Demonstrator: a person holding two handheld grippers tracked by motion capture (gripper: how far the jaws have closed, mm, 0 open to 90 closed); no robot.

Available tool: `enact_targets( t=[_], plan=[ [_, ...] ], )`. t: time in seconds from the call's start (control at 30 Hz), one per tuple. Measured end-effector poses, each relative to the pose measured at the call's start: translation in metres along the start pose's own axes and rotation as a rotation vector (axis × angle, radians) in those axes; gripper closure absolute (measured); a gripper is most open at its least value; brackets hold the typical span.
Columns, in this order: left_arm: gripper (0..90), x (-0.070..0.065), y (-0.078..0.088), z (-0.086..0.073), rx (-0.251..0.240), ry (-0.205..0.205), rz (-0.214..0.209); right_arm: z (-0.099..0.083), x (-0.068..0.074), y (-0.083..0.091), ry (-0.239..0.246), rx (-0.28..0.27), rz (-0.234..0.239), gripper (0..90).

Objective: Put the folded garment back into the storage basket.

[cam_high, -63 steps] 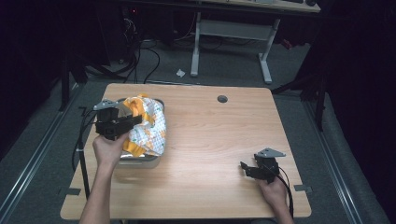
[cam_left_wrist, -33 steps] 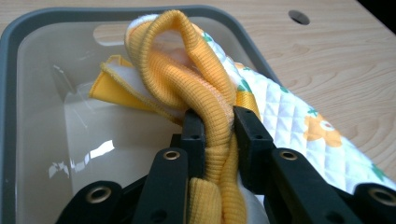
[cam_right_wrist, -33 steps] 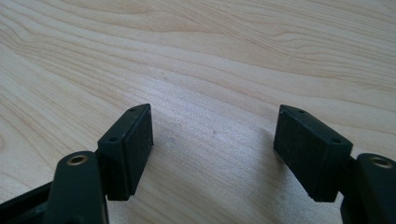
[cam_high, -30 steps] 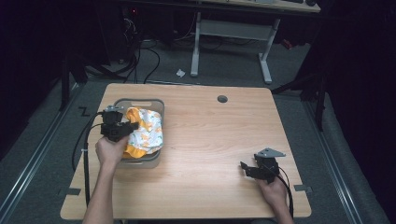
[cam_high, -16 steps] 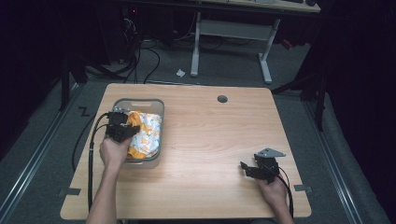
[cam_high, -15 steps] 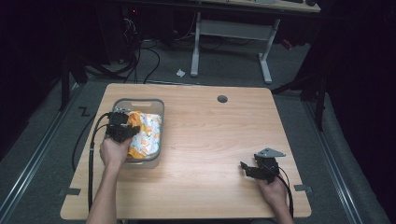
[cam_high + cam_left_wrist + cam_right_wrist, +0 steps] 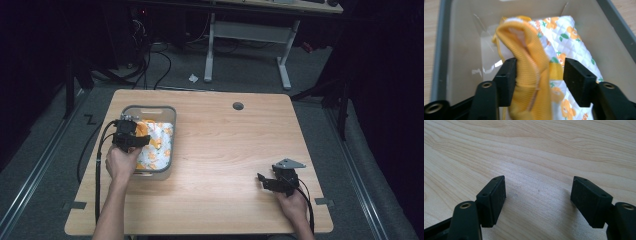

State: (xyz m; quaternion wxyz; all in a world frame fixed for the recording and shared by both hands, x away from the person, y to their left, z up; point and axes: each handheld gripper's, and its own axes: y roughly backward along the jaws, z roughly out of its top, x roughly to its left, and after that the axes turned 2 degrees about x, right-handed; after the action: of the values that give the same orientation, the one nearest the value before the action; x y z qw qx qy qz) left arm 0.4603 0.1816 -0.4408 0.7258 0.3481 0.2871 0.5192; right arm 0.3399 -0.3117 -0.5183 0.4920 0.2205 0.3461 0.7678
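I see one grey plastic bin (image 7: 150, 111) holding one orange-and-white quilted cloth (image 7: 564, 37). My left gripper (image 7: 539, 80) has just been opening, the cloth's orange fold loose between its jaws; my right gripper (image 7: 537, 197) gapes over bare table (image 7: 225, 150).

- The grey bin (image 7: 131, 111) stands at the table's left; its four walls hem in anything that reaches inside, so the way in and out is from above.
- The quilted cloth (image 7: 156, 145) takes up most of the bin's floor; in the left gripper view a bare strip shows along the wall on the left of that view.
- The left gripper (image 7: 538, 81) sits in the bin, its jaws just opening, with the cloth's yellow ribbed fold (image 7: 531, 75) between them against one pad, and a gap at the other.
- The table (image 7: 225, 150) between the bin and the right gripper (image 7: 263, 181) is bare wood, with free passage.
- The right gripper's spread jaws have bare wood between them.
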Motion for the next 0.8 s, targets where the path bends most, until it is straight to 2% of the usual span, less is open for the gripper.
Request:
enact_targets(
  t=[0.07,0.17,0.23,0.4,0.57,0.67,0.8],
  plan=[
    [40.7,-0.002,0.005,0.001,-0.02,-0.018,0.015,0.0,0.0,0.0,0.0,0.0,0.0,28.6],
    [39.9,-0.006,0.011,0.002,-0.047,-0.021,-0.003,0.0,0.0,0.0,-0.001,0.0,0.0,28.6],
    [39.6,-0.01,0.014,0.002,-0.062,-0.034,0.0,0.0,0.0,0.0,0.0,0.0,0.0,28.6],
    [39.1,-0.021,0.023,0.002,-0.108,-0.063,-0.025,0.0,0.0,0.0,0.0,-0.001,0.0,28.6],
    [38.6,-0.027,0.03,0.003,-0.137,-0.061,-0.051,0.0,0.0,0.0,-0.001,-0.001,0.0,28.6],
    [38.6,-0.032,0.034,0.003,-0.152,-0.077,-0.052,0.0,0.0,0.0,0.0,-0.001,0.0,28.6],
    [38.3,-0.039,0.039,0.002,-0.172,-0.087,-0.077,0.0,0.0,0.0,0.0,-0.001,0.0,28.6]
  ],
)
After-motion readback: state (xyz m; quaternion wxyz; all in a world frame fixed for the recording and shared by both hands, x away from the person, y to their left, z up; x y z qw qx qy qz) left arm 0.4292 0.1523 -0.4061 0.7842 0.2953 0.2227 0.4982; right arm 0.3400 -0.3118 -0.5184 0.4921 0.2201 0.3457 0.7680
